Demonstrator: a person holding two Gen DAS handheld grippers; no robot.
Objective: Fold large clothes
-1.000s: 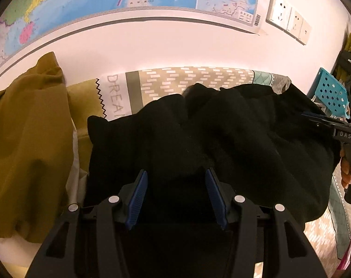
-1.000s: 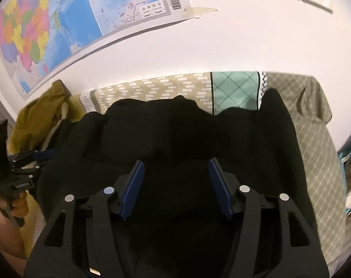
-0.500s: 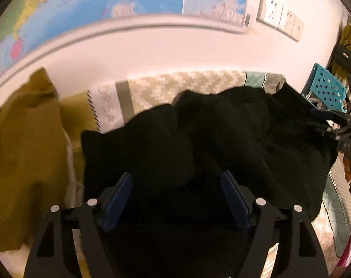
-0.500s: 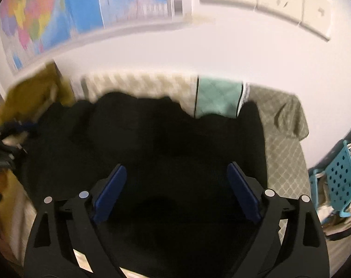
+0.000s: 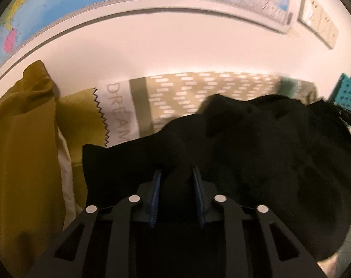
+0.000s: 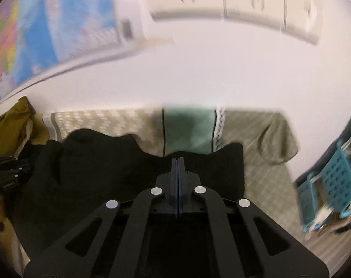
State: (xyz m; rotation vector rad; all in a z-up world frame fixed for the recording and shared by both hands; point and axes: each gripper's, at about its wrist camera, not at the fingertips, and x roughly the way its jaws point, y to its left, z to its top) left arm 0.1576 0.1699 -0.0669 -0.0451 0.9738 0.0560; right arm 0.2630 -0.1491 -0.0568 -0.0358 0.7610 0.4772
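**Hand-held grippers close on the near hem**

Left hand-held gripper (image 5: 176,180) has just narrowed onto a bunch of the black garment (image 5: 256,153), which lies on the patterned bed cover (image 5: 198,92). Right hand-held gripper (image 6: 178,173) has just pinched fully together at the garment's edge; whether cloth is caught cannot be told. Next, probably, both lift and carry the hem toward the wall.

Both tongs point downward. The left tongs (image 5: 176,173) have just been closing, pinching dark cloth between their pads; the right tongs (image 6: 178,162) have closed completely.
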